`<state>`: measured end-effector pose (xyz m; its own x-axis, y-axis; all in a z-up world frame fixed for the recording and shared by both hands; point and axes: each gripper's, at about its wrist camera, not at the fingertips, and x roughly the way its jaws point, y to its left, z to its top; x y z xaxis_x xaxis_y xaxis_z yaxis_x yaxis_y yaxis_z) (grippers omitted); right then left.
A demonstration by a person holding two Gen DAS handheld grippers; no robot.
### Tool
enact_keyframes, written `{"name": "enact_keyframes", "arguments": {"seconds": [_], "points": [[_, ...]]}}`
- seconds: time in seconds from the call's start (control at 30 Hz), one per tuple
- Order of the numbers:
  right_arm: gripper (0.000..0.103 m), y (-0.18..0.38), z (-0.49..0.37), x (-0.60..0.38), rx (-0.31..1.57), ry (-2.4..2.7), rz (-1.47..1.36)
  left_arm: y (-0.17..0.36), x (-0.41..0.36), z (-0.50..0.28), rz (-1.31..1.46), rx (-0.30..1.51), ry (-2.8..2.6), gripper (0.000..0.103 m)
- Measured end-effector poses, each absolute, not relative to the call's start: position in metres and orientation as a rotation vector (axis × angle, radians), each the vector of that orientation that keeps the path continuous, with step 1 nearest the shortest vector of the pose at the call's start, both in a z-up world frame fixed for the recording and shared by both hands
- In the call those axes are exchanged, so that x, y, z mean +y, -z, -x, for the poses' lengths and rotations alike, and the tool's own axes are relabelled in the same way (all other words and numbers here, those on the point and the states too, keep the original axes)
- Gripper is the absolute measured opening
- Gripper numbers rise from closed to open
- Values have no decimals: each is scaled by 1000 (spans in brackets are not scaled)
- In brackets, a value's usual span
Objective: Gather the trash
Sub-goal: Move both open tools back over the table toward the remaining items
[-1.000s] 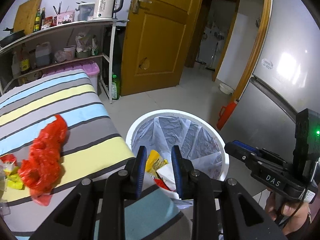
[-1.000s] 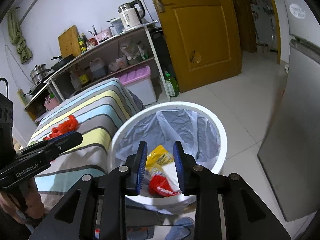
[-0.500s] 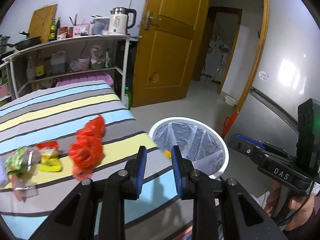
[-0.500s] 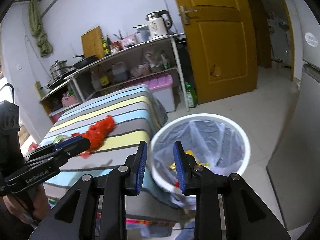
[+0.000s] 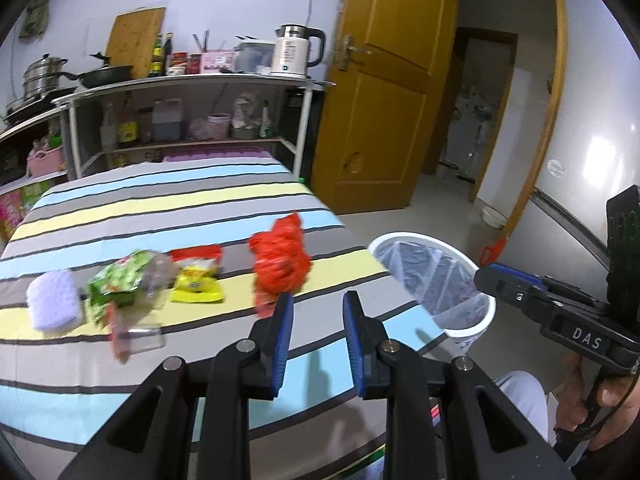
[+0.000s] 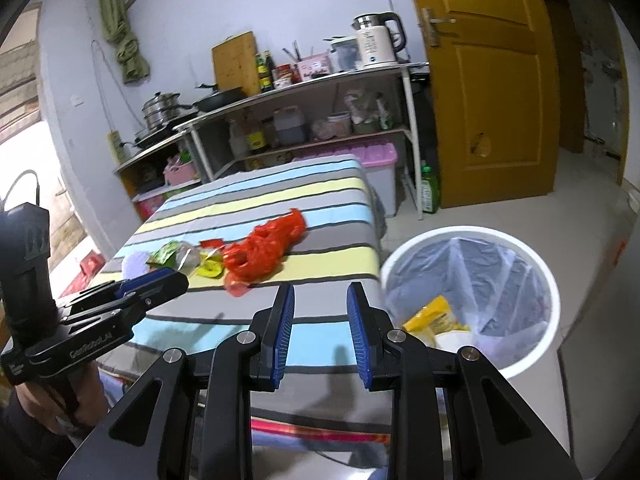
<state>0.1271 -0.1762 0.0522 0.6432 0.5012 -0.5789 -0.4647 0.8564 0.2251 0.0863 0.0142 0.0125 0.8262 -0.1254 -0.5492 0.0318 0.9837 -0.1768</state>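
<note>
Trash lies on the striped table (image 5: 160, 208): a crumpled red plastic bag (image 5: 282, 260) (image 6: 260, 250), a yellow snack packet (image 5: 196, 280) (image 6: 210, 268), a green wrapper (image 5: 120, 280) (image 6: 164, 254), a clear wrapper (image 5: 136, 332) and a lilac pad (image 5: 54, 304). My left gripper (image 5: 318, 298) (image 6: 160, 280) hovers open over the table's near side, just short of the red bag, with nothing between its fingers. My right gripper (image 6: 320, 292) (image 5: 492, 276) is open and empty, held between the table edge and the white lined bin (image 5: 408, 236) (image 6: 548, 280). A yellow packet (image 6: 430, 314) lies inside the bin.
Behind the table stands a white shelf rack (image 5: 192, 80) with a kettle (image 5: 294, 50), pots and bottles. A pink-lidded box (image 6: 380, 160) and a green bottle (image 6: 428, 192) sit on the floor by it. Yellow door (image 5: 384, 100) and a grey fridge (image 5: 592, 160) lie right.
Both grippers have swung away from over the bin toward the table. The bin has slid to the right of each view and the trash on the table has come into view.
</note>
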Motion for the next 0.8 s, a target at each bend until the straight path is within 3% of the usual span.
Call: {"name": "enact_keyframes", "arguments": {"seconds": [0.37, 0.53, 0.8], "points": [[29, -44, -134, -140, 718, -623, -49, -4, 59, -69, 194, 589, -20, 28], [52, -39, -140, -124, 736, -655, -55, -2, 82, -65, 208, 581, -81, 40], [52, -30, -155, -99, 770, -678, -45, 5, 118, -70, 221, 585, -171, 48]]}}
